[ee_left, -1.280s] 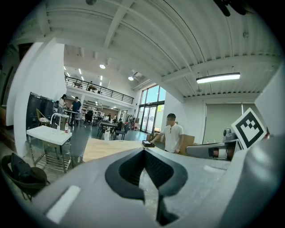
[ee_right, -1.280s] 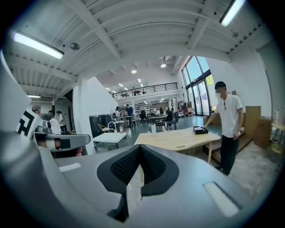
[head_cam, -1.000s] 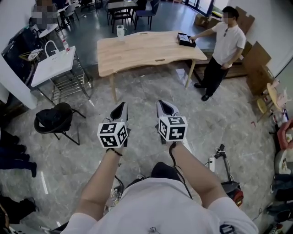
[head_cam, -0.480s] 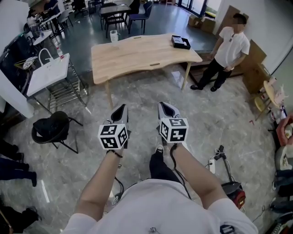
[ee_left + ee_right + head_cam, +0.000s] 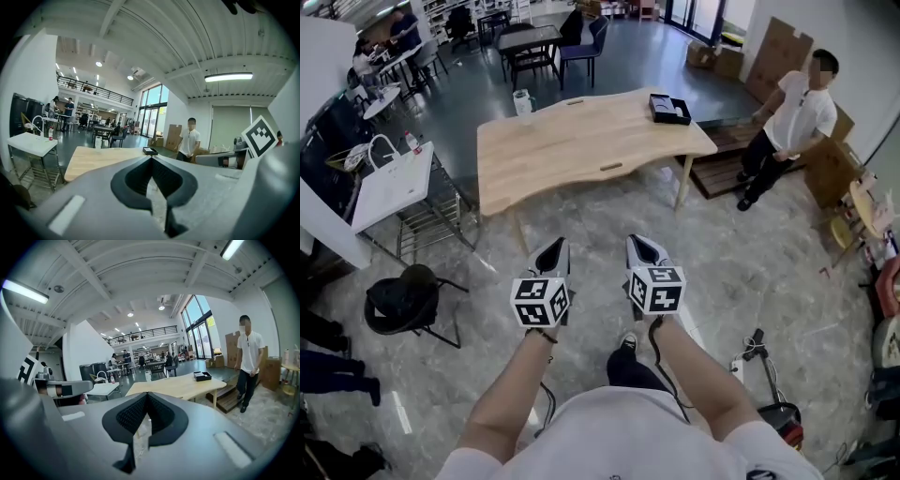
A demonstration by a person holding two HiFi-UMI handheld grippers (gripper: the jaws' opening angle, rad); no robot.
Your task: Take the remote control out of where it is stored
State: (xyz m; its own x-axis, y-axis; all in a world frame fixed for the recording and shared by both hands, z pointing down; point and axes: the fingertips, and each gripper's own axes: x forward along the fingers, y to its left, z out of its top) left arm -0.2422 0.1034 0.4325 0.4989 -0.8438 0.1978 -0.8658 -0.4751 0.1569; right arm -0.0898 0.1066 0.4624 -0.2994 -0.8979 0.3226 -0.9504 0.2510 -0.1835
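Down close, two bare forearms reach forward over the grey marbled floor (image 5: 750, 253), one tool in each hand. The left gripper (image 5: 554, 247) has its jaws pressed together at the tips with nothing between them, and its own view shows only the small hollow behind the meeting point. The right gripper (image 5: 639, 244) is the same story: jaws closed tip to tip, empty. They ride side by side, a little apart, both pointing ahead and level, each with its marker cube facing up at the head camera. Off to the person's left a black chair (image 5: 401, 302) stands on the floor, and beyond it a white table (image 5: 389, 183). Straight ahead, well apart from both grippers, sits the wooden table (image 5: 581, 141), its light top mostly bare. A clear cup (image 5: 521, 101) stands near its far left edge, and a black box (image 5: 669, 109) rests at its far right corner. Whether the remote control lies in that box cannot be told from here; it is too small in every view. Right of the table a person in a white shirt (image 5: 787, 127) stands beside cardboard boxes (image 5: 783, 47), and farther back are dark tables and chairs (image 5: 539, 42).
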